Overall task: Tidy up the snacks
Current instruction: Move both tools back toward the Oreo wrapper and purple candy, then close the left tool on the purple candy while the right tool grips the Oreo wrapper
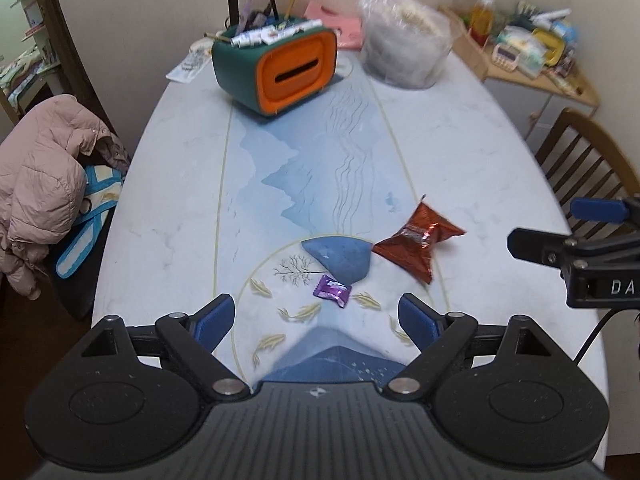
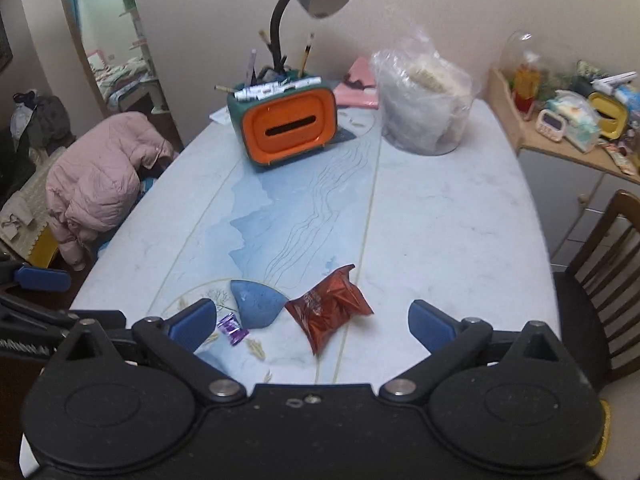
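Snacks untouched, hand-held grippers wide open — empty

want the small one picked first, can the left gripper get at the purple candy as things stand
Probably yes. The left gripper is open and the purple candy lies on the table just ahead of its fingertips, roughly centred, with nothing between. The red packet sits apart to the right, so it should not interfere.

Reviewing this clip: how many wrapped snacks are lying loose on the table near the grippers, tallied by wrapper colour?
Red wrapper: 1, the red snack packet beside the table's blue printed patch.
Purple wrapper: 1, the small purple candy, nearer the open left gripper.
Total: 2 snacks, both lying on the table, neither held; the right gripper is open too.
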A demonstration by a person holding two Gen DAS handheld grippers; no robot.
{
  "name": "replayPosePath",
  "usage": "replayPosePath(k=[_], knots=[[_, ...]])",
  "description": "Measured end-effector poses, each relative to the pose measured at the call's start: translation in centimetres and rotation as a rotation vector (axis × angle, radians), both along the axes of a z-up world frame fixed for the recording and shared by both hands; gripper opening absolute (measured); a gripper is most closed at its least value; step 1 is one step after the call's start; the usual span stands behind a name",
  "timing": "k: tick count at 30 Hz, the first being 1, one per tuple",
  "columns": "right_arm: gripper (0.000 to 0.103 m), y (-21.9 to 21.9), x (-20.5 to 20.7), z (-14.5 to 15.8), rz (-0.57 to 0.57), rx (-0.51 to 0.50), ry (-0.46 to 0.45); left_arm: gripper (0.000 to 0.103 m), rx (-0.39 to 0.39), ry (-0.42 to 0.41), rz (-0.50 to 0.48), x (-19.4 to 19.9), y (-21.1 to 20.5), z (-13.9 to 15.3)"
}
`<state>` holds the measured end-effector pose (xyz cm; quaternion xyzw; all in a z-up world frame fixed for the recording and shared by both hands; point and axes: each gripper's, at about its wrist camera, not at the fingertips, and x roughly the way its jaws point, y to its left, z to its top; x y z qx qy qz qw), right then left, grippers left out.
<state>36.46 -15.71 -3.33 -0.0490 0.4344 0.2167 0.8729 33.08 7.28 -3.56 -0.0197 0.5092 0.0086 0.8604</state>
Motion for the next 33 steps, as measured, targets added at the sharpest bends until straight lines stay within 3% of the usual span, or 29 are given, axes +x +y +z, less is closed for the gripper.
replayPosePath(k=[4,7,14,24,30,33], knots=[[0.102,-0.1,3.5,-2.5,-0.024,0.046,0.097,0.089,0.036,0.044,-0.003,2.5,-0.9,-2.6],[0.101,0.2,5.5,-4.6,-0.039,0.028,0.154,0.089,0.032,0.078,0.001,4.1,-1.3,-4.3],[0.100,0.7,8.8,-9.1,-0.070,-0.012,0.205,0.089,0.002,0.175,0.055,7.8,-1.3,-8.4],[0.086,2.0,10.4,-13.4,-0.026,-0.032,0.252,0.088,-0.034,0.299,0.132,10.1,-1.3,-13.9],[0.077,2.6,10.7,-14.7,-0.018,-0.052,0.254,0.064,-0.045,0.325,0.151,10.5,-1.5,-15.7],[0.075,2.7,10.6,-15.0,-0.008,-0.049,0.247,0.058,-0.046,0.327,0.161,10.5,-1.6,-16.2]])
